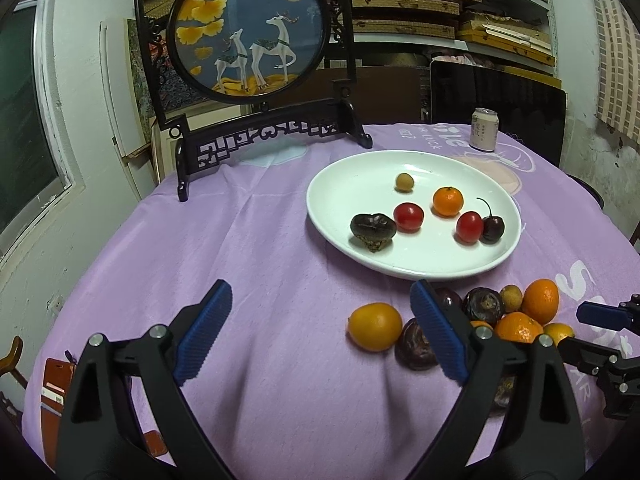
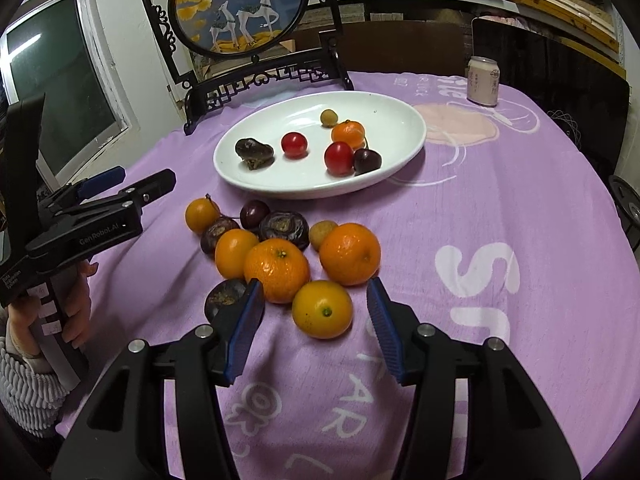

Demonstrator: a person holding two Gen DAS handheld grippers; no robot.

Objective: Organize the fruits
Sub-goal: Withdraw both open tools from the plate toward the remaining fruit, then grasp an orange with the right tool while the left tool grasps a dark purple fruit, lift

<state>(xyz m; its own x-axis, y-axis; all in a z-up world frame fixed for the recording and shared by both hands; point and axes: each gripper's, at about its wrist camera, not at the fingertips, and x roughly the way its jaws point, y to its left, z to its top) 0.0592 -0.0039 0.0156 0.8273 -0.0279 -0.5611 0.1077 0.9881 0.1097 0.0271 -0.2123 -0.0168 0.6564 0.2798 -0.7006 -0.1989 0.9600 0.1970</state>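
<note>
A white plate point(image 1: 340, 184) point(image 2: 400, 120) holds several fruits: a dark chestnut point(image 1: 373, 230), two red tomatoes point(image 1: 408, 217), a mandarin point(image 1: 447, 201), a cherry point(image 1: 493, 228) and a longan point(image 1: 404, 182). In front of it on the purple cloth lies a pile of fruit: mandarins point(image 2: 277, 270), kumquats point(image 2: 322, 309), dark chestnuts point(image 2: 284, 228), a longan point(image 2: 323, 234). My left gripper point(image 1: 322, 332) is open and empty, just left of the pile. My right gripper point(image 2: 316, 320) is open around the nearest kumquat without touching it.
A round deer picture on a black carved stand point(image 1: 248, 32) sits at the table's back left. A drink can point(image 1: 484, 130) stands at the back right, with a dark chair point(image 1: 500, 92) behind. The table edge falls away on the left.
</note>
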